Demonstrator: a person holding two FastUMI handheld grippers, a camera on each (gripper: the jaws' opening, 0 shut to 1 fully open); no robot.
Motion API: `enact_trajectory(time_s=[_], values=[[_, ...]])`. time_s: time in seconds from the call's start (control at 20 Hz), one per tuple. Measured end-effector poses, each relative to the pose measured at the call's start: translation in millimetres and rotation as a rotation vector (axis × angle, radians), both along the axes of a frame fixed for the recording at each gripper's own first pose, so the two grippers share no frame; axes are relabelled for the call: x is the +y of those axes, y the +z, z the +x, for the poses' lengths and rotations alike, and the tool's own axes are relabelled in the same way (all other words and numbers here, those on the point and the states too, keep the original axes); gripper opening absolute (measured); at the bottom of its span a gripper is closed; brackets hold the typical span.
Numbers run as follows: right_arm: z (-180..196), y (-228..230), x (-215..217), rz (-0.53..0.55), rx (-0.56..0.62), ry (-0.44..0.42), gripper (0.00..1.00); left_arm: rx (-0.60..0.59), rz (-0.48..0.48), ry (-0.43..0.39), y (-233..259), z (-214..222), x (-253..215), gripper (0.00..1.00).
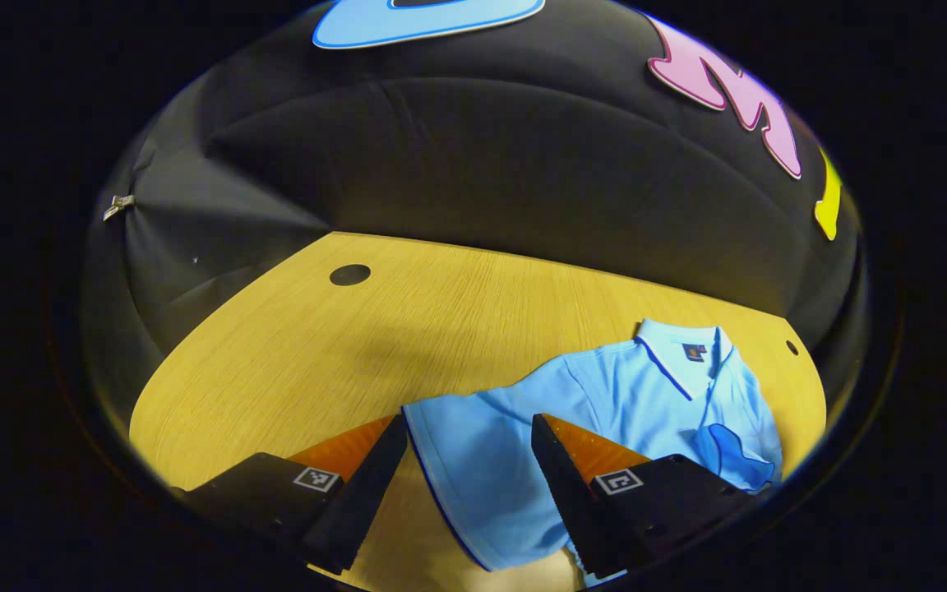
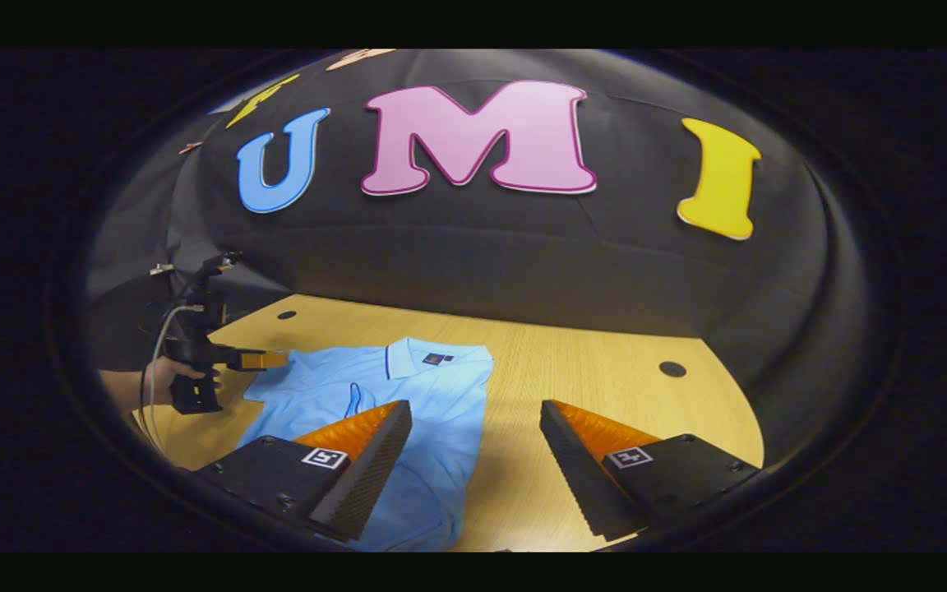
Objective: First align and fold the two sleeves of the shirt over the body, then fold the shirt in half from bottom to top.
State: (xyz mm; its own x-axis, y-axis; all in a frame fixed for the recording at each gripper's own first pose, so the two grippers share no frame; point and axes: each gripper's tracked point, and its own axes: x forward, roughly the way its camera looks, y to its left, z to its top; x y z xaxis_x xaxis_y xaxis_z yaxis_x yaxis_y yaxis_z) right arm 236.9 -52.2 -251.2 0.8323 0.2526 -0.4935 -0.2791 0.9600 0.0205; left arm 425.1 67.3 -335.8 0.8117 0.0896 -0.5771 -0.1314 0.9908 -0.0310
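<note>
A light blue polo shirt (image 1: 630,386) lies flat on the wooden table (image 1: 293,353), collar (image 1: 683,349) pointing away. My left gripper (image 1: 468,423) is open low over its spread-out sleeve (image 1: 482,477), one finger on each side of the cloth. The other sleeve (image 1: 728,452) lies folded in over the body. In the right gripper view the shirt (image 2: 432,411) lies ahead to the left. My right gripper (image 2: 473,427) hangs open over the shirt's near side edge and bare wood, holding nothing. Farther left, a hand holds the left gripper (image 2: 264,359) at the shirt's far sleeve.
The black cloth wall (image 2: 482,255) closes off the back of the table. Round holes (image 1: 350,275) (image 2: 672,369) sit in the tabletop near the far corners. Bare wood stretches to the right of the shirt (image 2: 605,362) in the right gripper view.
</note>
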Motion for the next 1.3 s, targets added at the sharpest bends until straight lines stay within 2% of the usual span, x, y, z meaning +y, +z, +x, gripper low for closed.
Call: enact_trajectory(time_s=[0.15,0.2,0.25,0.45,0.55,0.75,0.85,1.0,1.3], values=[[-11,-12,-10,-0.025,0.017,0.018,0.98,0.041,0.061,-0.023,-14,9,6,0.97],[-13,-15,-13,-0.033,0.02,0.02,0.94,0.051,0.073,-0.039,-15,8,6,0.97],[-16,-19,-17,-0.037,0.028,0.02,0.97,0.043,0.064,-0.053,-13,11,0,0.92],[-25,-24,-37,-0.043,0.061,-0.004,0.98,0.024,0.044,-0.026,-16,16,-5,0.29],[-24,-21,-46,-0.043,0.064,-0.026,0.98,0.029,0.06,-0.014,-16,15,-9,0.09],[-22,-8,-53,-0.041,0.041,-0.039,0.98,0.02,0.008,0.007,5,15,-29,0.06],[-22,-2,-53,-0.034,0.028,-0.042,0.98,-0.032,-0.005,-0.019,38,16,-49,0.06],[-25,6,-51,-0.029,0.019,-0.04,0.98,-0.083,-0.184,-0.051,75,4,-110,0.06],[-43,21,-42,0.004,0.007,-0.027,0.98,-0.066,-0.249,-0.166,88,-19,-194,0.06]])
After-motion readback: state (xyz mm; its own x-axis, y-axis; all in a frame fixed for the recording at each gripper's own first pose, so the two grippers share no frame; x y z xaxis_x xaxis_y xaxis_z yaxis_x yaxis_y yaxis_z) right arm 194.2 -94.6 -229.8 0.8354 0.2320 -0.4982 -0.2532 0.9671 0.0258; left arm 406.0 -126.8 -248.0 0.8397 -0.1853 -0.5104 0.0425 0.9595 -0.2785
